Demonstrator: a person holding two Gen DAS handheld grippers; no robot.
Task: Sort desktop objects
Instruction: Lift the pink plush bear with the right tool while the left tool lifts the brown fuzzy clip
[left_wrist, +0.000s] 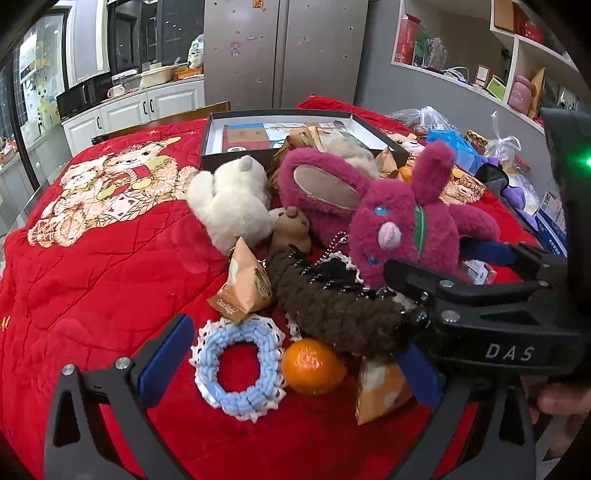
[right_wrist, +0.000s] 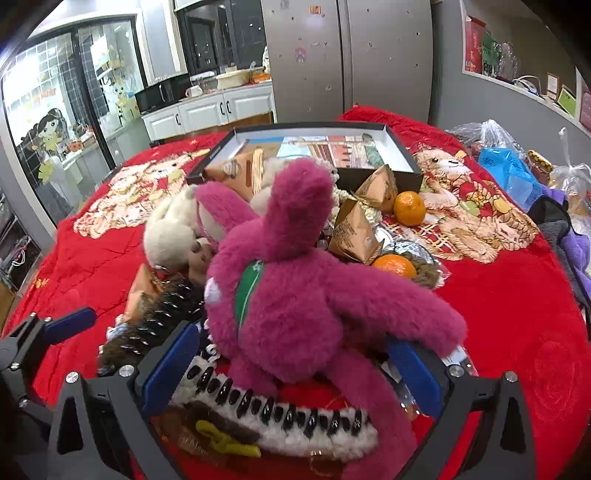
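A magenta plush rabbit (left_wrist: 399, 221) (right_wrist: 295, 288) lies on top of a heap of toys and snacks on the red quilt (left_wrist: 92, 295). My right gripper (right_wrist: 291, 369) is open, its blue pads either side of the rabbit's legs, above a white knitted band with black beads (right_wrist: 277, 413). My left gripper (left_wrist: 291, 369) is open over a blue crochet ring (left_wrist: 240, 369) and an orange (left_wrist: 312, 365). A white plush bear (left_wrist: 232, 203), a small brown bear (left_wrist: 291, 229), a brown knitted toy (left_wrist: 332, 310) and tan snack packets (left_wrist: 243, 288) lie around them.
An open black box (left_wrist: 210, 136) (right_wrist: 402, 155) sits behind the heap. Two more oranges (right_wrist: 409, 208) (right_wrist: 395, 266) and snack packets (right_wrist: 354, 232) lie right of the rabbit. Plastic bags (right_wrist: 506, 173) and purple cloth (right_wrist: 576, 251) crowd the right edge. A hand (left_wrist: 561, 402) holds the right gripper.
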